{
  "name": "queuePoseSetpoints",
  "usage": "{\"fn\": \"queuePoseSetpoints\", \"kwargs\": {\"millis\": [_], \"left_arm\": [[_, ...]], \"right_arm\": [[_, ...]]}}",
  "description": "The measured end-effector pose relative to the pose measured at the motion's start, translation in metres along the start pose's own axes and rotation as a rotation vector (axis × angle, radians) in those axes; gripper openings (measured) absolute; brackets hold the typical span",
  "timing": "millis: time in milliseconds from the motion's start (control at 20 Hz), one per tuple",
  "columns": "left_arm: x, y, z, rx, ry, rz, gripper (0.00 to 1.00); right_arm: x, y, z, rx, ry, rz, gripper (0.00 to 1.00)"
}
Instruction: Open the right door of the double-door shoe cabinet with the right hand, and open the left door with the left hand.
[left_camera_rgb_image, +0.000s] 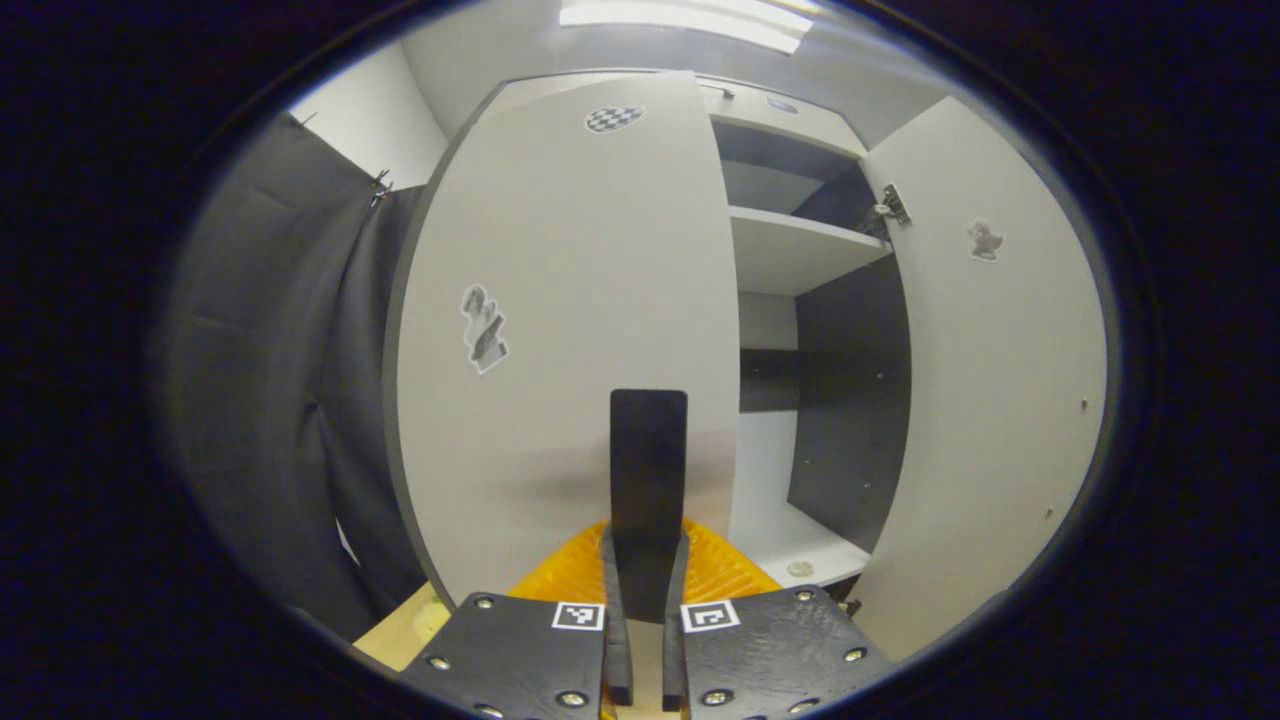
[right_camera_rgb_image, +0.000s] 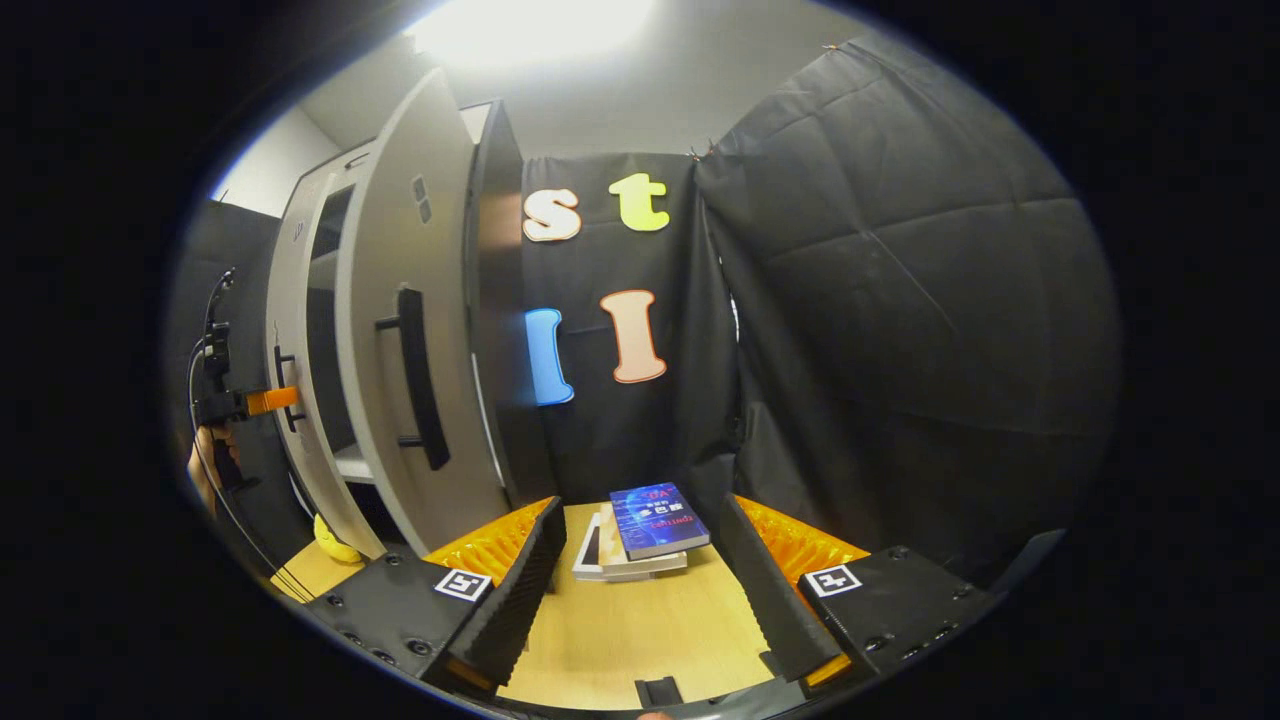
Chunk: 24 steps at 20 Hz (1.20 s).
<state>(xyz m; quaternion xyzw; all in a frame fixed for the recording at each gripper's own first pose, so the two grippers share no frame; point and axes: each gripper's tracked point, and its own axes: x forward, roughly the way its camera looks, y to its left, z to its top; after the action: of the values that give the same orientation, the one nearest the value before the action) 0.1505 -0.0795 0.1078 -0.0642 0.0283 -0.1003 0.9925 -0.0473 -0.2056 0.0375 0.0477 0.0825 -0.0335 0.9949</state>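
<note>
At the cabinet, the left gripper (left_camera_rgb_image: 645, 640) clamped the left door's handle (left_camera_rgb_image: 648, 470) — ready to pull; the right gripper (right_camera_rgb_image: 640, 590) hung open, right door (right_camera_rgb_image: 400, 330) already swung wide.

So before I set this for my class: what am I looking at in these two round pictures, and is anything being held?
There is no robot here. A person holds a two-finger gripper in each hand, and each gripper carries a fisheye camera that looks along its own fingers.

In the left gripper view, the left gripper is closed on the left door's handle of a pale shoe cabinet. Beside it the right door stands open and shows the shelves.

In the right gripper view, the right gripper is open and holds nothing. Ahead of it a stack of books lies on a wooden surface.
</note>
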Motion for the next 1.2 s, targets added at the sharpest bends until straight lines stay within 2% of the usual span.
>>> {"fn": "queuePoseSetpoints", "kwargs": {"millis": [300,350,500,800,850,1200], "left_arm": [[-0.034,0.021,0.004,-0.012,0.005,-0.028,0.13],[-0.040,0.024,0.005,-0.013,0.003,-0.028,0.13],[-0.055,0.036,0.005,-0.025,0.003,-0.039,0.15],[-0.093,0.077,0.007,-0.045,0.005,-0.046,0.14],[-0.094,0.084,0.005,-0.052,0.008,-0.051,0.10],[-0.111,0.123,0.006,-0.009,0.011,-0.027,0.10]], "right_arm": [[-0.027,0.037,-0.002,-0.013,-0.006,0.017,0.98],[-0.030,0.039,-0.002,-0.010,-0.009,0.013,0.92],[-0.041,0.058,-0.004,0.013,-0.009,0.024,0.92],[-0.050,0.097,-0.005,-0.004,-0.020,0.053,0.92],[-0.052,0.105,-0.007,-0.005,-0.020,0.060,0.92],[-0.064,0.140,-0.016,-0.035,-0.006,0.080,0.92]]}}
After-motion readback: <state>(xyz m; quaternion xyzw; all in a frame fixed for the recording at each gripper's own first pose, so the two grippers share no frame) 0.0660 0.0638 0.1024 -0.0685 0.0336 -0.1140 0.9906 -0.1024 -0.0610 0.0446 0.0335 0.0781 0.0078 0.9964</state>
